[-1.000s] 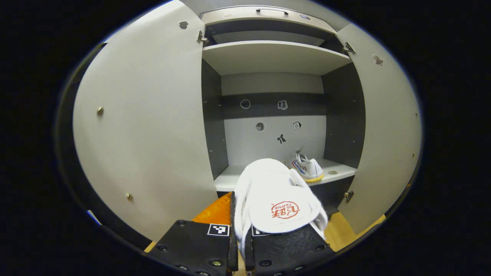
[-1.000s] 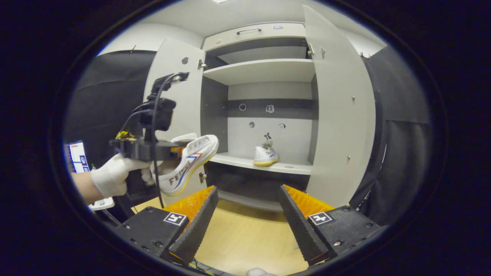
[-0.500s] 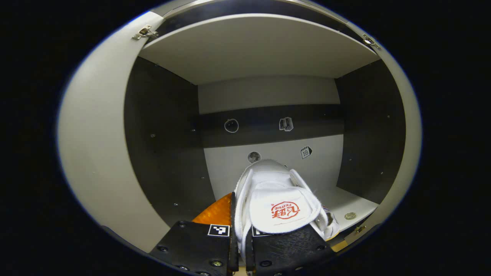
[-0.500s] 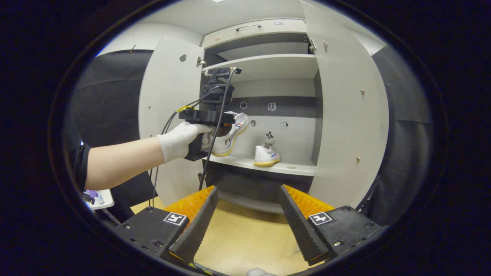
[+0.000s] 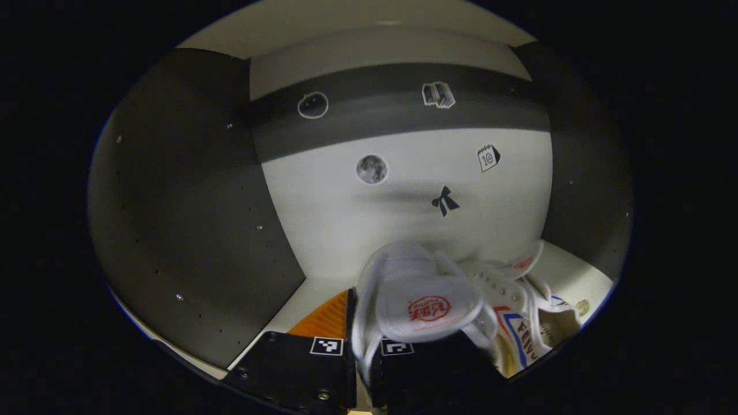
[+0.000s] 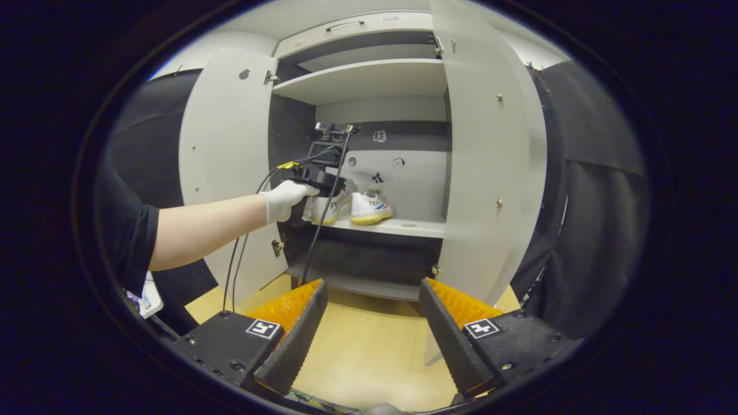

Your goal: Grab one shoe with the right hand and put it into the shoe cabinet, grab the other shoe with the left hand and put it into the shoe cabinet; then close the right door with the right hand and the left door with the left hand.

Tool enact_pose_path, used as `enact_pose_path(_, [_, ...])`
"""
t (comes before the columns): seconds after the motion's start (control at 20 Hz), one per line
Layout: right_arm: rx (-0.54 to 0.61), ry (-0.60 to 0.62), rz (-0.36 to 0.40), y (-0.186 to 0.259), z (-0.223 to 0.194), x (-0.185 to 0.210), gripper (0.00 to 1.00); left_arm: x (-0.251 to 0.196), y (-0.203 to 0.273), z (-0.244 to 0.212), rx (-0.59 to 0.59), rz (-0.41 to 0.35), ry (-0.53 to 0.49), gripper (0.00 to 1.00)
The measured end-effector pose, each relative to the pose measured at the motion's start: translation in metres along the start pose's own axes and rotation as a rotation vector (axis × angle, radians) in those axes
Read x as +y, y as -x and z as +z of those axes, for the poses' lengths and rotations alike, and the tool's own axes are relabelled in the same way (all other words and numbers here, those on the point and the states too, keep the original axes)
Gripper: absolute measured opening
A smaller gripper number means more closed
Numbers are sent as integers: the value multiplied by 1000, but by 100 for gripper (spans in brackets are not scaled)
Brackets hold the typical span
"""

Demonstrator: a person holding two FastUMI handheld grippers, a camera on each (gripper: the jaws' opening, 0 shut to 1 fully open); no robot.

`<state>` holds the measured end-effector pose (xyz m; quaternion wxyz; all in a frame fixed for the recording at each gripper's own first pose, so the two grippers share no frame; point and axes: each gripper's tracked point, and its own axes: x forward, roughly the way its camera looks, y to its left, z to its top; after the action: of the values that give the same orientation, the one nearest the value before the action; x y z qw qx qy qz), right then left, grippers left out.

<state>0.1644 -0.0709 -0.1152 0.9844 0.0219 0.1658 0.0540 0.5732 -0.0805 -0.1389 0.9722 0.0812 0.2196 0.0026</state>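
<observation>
Shoe point(image 5: 424, 300) tongue bears a red logo, lettering unreadable.

My two cameras at the shoe cabinet point(image 6: 357, 80)

My left gripper view sits deep inside, facing the back panel point(image 5: 403, 213) close up; my right gripper view looks from outside, well back. Both share the shelf point(image 6: 403, 226).

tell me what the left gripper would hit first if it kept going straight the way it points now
Probably the cabinet's back wall: the left gripper, jaws shut on a white shoe, points straight at it. The other shoe sits off to the side. Depth is uncertain.
</observation>
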Motion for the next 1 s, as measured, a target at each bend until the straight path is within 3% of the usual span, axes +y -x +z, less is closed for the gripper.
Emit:
enact_pose_path(0.05, [-1, -2, 4, -1, 1, 1, 98, 3, -1, 1, -7, 9, 2, 11])
enact_pose_path(0.1, [-3, -2, 6, -2, 3, 2, 100, -3, -4, -7, 36, -24, 13, 22])
enact_pose_path(0.15, [-5, 2, 8, -3, 4, 3, 100, 0, 1, -12, 52, -8, 27, 27])
enact_pose_path(0.2, [-8, 6, 9, -3, 6, 5, 100, 8, 0, -7, 30, -2, 21, 37])
enact_pose_path(0.25, [-11, 9, 16, -3, 8, 7, 100, 10, 6, -1, 4, -7, 28, 33])
enact_pose_path(0.35, [-19, 13, 27, -4, 10, 10, 100, 20, 16, 15, -55, 7, 34, 98])
enact_pose_path(0.45, [-23, 12, 33, -4, 11, 13, 100, 23, 27, 26, -95, 5, 54, 94])
enact_pose_path(0.75, [-58, 18, 25, 2, 18, 13, 100, 22, 60, 40, -144, -9, 48, 96])
enact_pose_path(1.0, [-109, 11, 10, 14, 34, 10, 100, 20, 119, 48, -216, -33, 50, 97])
